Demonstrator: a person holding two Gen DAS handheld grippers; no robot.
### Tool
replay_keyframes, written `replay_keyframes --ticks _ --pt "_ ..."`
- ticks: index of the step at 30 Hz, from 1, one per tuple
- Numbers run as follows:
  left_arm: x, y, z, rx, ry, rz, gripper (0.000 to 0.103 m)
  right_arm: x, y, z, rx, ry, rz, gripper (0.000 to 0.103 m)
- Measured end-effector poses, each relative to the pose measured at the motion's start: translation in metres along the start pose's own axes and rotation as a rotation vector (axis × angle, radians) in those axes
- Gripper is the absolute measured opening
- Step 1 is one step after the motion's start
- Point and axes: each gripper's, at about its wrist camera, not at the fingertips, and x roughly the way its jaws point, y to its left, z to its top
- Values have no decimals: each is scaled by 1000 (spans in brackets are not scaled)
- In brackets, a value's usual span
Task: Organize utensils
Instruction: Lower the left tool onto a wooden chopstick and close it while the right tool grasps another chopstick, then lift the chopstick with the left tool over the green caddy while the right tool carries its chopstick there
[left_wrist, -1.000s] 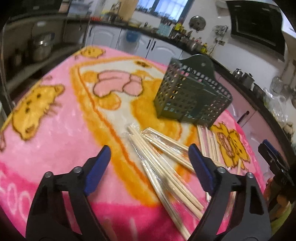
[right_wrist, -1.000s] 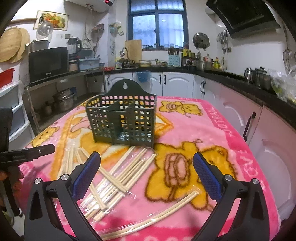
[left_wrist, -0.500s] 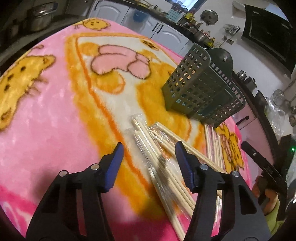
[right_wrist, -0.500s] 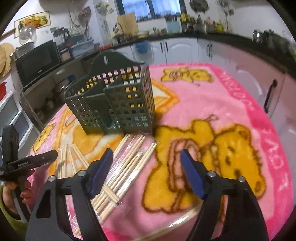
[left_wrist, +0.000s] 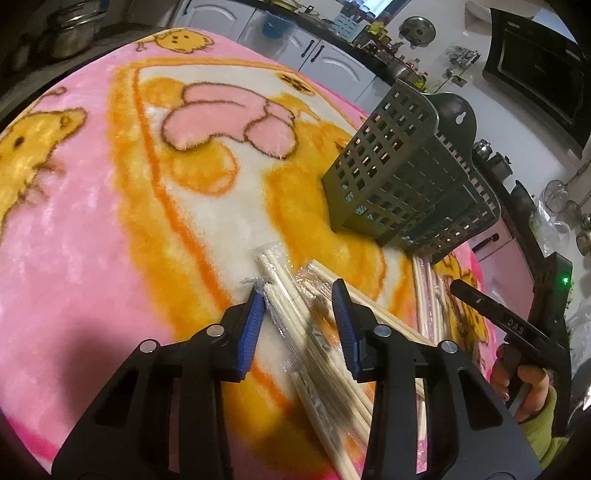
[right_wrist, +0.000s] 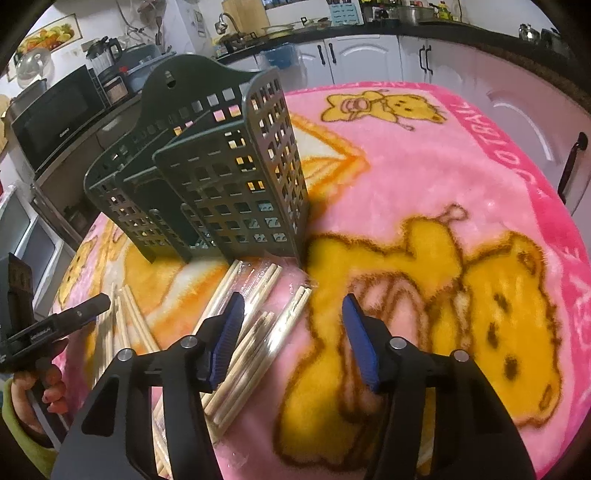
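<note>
The left gripper (left_wrist: 299, 295) is hanging low over the wrapped chopsticks (left_wrist: 295, 306) on the pink blanket (left_wrist: 92, 221), its fingers closing around one clear-sleeved bundle; whether the pads are touching it yet I cannot tell. The right gripper (right_wrist: 291, 314) is closing too, with another wrapped pair (right_wrist: 284, 325) lying between its fingers, not pinched. The green slotted holder (right_wrist: 221, 192) is standing upright just beyond the chopsticks. The chopsticks' near ends are running out of sight under the gripper frames. Only fingers and a green sleeve (right_wrist: 22, 424) of the person are showing.
</note>
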Motion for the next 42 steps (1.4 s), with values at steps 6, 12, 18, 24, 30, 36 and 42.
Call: replay_keyframes --ticks 6,12,18,24,30,36,42 --pt "0 8 1 -23 -4 0 14 17 -6 9 44 28 -1 42" --pt "-1 5 -1 -6 -19 15 11 23 -15 13 86 29 -15 19" --pt "-12 -4 -1 21 -51 6 9 9 -24 11 109 -27 -3 11" --pt "-34 -26 4 73 -118 -9 7 -25 -24 14 99 -128 26 10" --pt "-50 -55 9 133 -171 -35 6 -60 -18 16 60 -227 17 10" --pt "-60 -76 12 157 -212 -75 4 -97 -9 17 18 -340 5 9" --pt "-69 -92 15 182 -236 -102 3 -124 -1 20 -19 -409 29 8"
